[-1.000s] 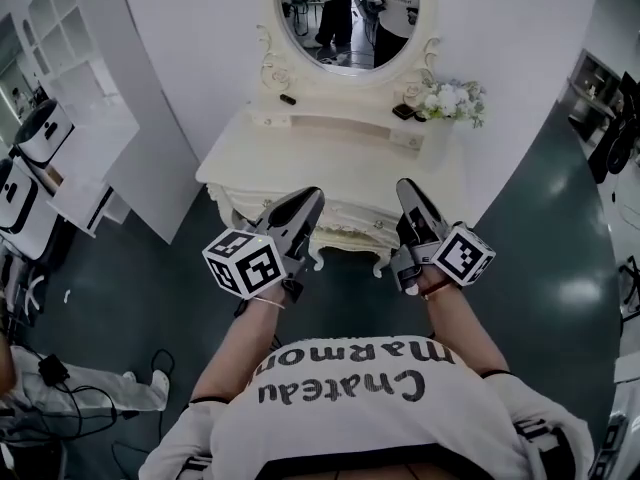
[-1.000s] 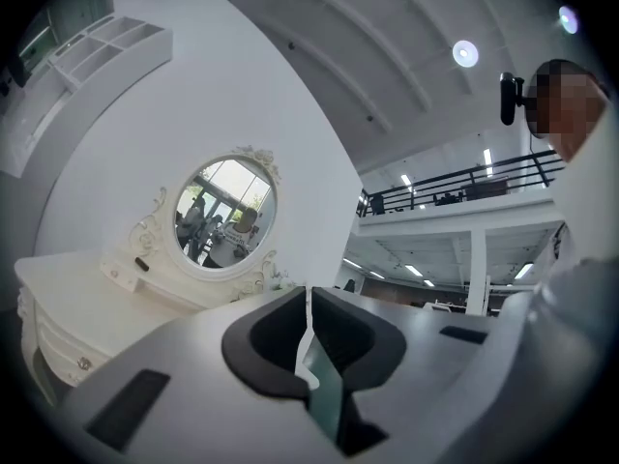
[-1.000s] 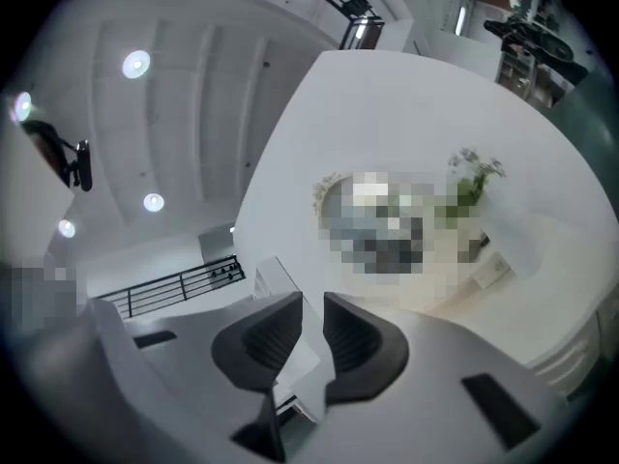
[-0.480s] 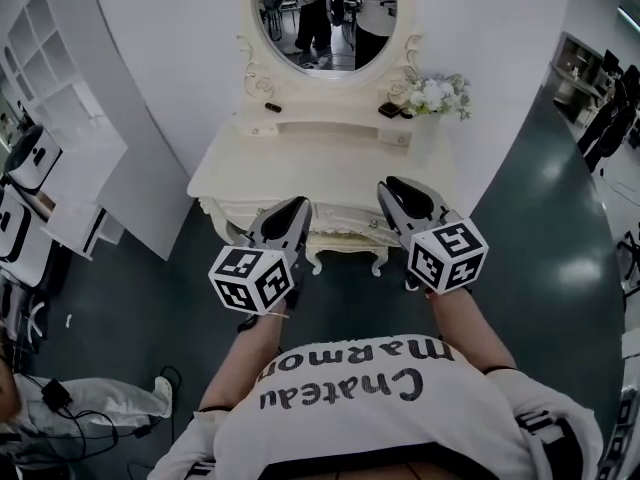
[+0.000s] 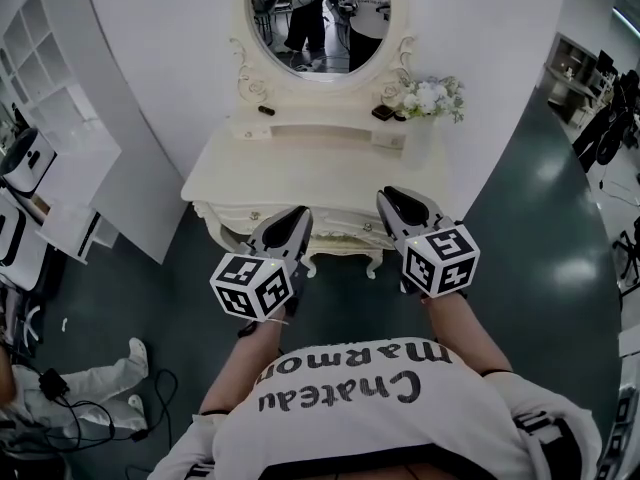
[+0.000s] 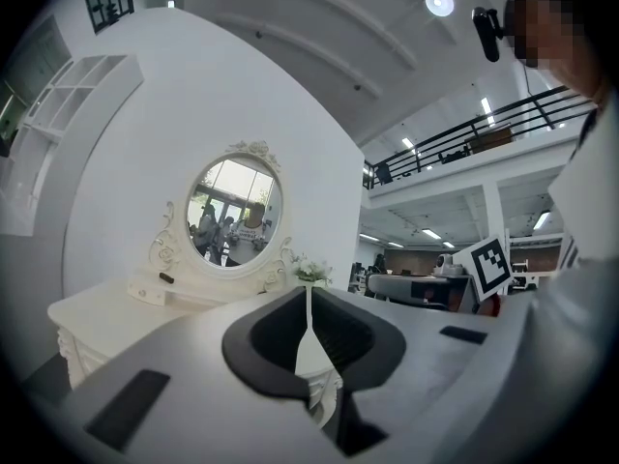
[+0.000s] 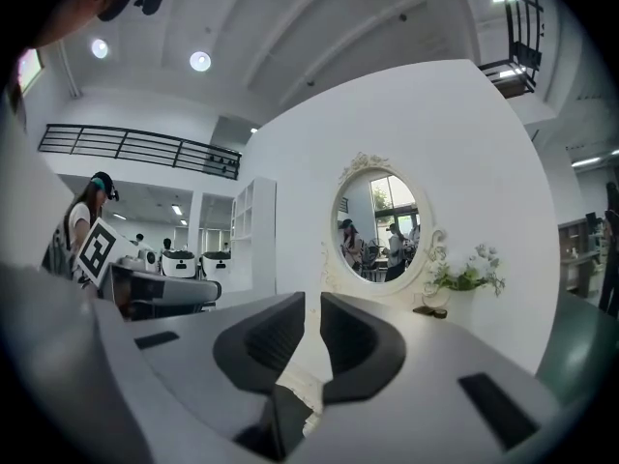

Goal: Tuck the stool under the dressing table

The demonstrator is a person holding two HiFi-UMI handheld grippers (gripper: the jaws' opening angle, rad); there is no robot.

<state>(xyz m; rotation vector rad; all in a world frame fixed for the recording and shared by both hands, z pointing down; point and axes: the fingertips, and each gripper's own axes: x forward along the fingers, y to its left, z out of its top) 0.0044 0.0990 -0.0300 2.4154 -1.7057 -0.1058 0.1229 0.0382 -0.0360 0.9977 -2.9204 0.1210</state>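
Note:
The cream dressing table [image 5: 300,163] with an oval mirror [image 5: 320,18] stands against the white wall. Under its front edge, the ornate stool [image 5: 375,264] shows its carved front and two curved legs. My left gripper [image 5: 295,215] hovers level before the table's front, shut with nothing in it; in the left gripper view its tips [image 6: 309,293] meet. My right gripper [image 5: 390,196] hangs level to its right. Its jaws have just been closing, and a narrow empty gap [image 7: 311,303] remains between them. Neither gripper touches the stool or table.
A vase of white flowers [image 5: 428,96] and small dark items sit on the table's back ledge. A white shelf unit [image 5: 50,98] stands at the left. A person's legs [image 5: 90,378] and cables [image 5: 60,408] lie on the dark floor at the lower left.
The right gripper has rolled, so its marker cube now faces more upward. The left gripper sank slightly. The table sits a little higher in the head view. The legs on the floor shifted.

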